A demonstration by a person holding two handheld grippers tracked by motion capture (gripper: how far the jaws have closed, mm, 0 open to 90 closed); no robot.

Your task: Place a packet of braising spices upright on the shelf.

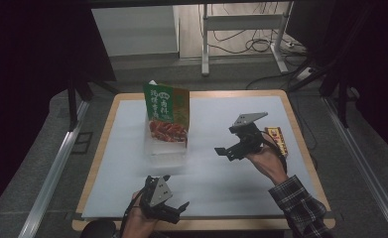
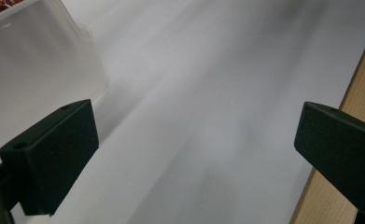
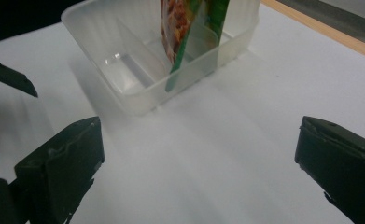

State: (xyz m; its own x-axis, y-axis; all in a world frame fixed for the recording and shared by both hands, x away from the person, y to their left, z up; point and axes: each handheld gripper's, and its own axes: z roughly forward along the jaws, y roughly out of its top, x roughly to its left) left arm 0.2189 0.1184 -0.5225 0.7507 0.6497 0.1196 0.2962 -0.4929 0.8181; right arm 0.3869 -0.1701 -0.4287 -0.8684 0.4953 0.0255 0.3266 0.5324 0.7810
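Snack pouch (image 1: 165, 111) stood upright in clear tray (image 1: 167, 148), centre of high view, w/ both grippers empty: right gripper (image 1: 225, 151) jaws wide, left gripper (image 1: 180, 207) jaws wide at bottom. Prob. next: right fetches yellow packet (image 1: 277, 140) at right of bench (image 1: 241, 191)

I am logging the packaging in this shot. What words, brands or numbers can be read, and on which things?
Snack pouch standing in the clear bin: pale characters on green, too blurred to read.
Yellow-and-red packet on the table: printed marks, too small to read.
No other text.
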